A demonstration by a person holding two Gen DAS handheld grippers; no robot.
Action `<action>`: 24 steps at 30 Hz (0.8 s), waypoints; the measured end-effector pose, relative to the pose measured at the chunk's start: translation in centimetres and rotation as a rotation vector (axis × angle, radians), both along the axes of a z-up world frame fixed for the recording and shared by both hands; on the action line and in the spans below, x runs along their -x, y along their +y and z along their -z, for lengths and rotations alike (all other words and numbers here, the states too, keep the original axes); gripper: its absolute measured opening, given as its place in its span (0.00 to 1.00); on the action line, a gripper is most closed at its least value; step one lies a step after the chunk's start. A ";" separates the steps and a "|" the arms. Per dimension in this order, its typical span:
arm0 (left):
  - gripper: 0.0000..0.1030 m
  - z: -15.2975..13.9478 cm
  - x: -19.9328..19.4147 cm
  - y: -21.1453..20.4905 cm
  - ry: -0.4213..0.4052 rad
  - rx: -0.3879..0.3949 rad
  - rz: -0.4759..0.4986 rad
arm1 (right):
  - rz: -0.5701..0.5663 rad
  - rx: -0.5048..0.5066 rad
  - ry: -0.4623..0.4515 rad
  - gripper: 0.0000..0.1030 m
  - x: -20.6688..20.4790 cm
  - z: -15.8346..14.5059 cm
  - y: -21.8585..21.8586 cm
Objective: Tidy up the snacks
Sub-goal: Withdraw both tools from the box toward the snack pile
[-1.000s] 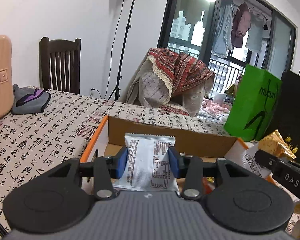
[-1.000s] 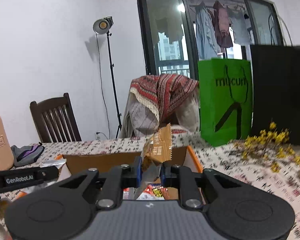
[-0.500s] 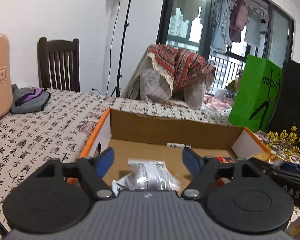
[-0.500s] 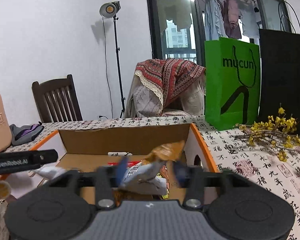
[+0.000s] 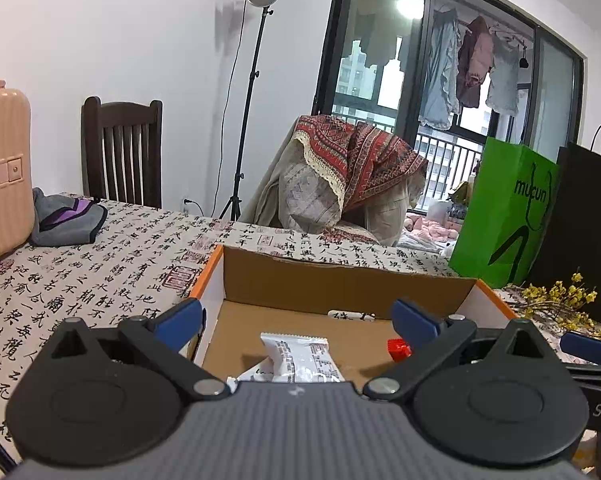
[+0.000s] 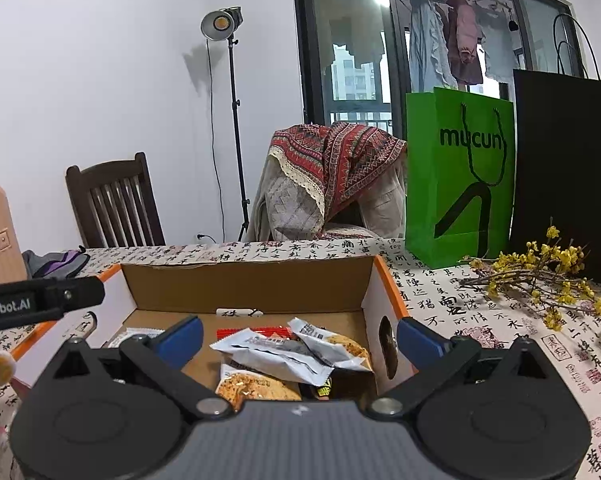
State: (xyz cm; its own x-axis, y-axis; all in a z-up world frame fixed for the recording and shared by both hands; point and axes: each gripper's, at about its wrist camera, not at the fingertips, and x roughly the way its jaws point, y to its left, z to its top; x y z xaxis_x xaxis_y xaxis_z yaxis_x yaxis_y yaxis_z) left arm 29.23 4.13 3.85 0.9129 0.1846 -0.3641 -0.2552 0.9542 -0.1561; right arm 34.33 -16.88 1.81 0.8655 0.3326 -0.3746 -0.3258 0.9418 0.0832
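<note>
Left wrist view: the left gripper [image 5: 298,322] hangs over the near edge of an orange-trimmed cardboard box [image 5: 342,282], its blue-tipped jaws spread wide and holding nothing. A white snack packet [image 5: 302,360] lies on the box floor between and below the jaws, touching neither. A red wrapper [image 5: 397,349] shows just to its right.

Right wrist view: the right gripper [image 6: 299,338] likewise has its jaws wide apart and empty. Beneath it, in the box's right half, a heap of snack packets [image 6: 290,354] rests against the right wall. A green paper bag [image 6: 458,176] and yellow flower sprigs [image 6: 540,268] stand on the calligraphy tablecloth [image 6: 452,300] to the right.
</note>
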 end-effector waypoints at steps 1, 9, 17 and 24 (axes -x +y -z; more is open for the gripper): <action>1.00 -0.2 0.1 -0.1 -0.002 -0.001 -0.002 | -0.001 0.000 -0.005 1.00 0.2 -0.3 -0.1; 1.00 -3.2 2.7 -0.8 -0.052 0.007 0.011 | 0.000 0.012 -0.040 1.00 2.2 -3.1 -0.6; 1.00 -5.1 5.3 -1.6 -0.053 0.002 0.042 | 0.011 0.045 -0.048 1.00 5.1 -5.2 -2.2; 1.00 -4.8 7.6 -1.8 -0.015 -0.008 0.068 | 0.028 0.086 -0.024 1.00 7.9 -4.7 -4.7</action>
State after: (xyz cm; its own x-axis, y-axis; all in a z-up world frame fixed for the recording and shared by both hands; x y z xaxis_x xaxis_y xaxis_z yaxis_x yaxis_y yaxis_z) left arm 21.67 2.38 8.67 0.9289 0.1244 -0.3489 -0.1871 0.9705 -0.1520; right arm 26.43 -21.62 6.48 0.8831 0.2757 -0.3796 -0.3004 0.9538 -0.0061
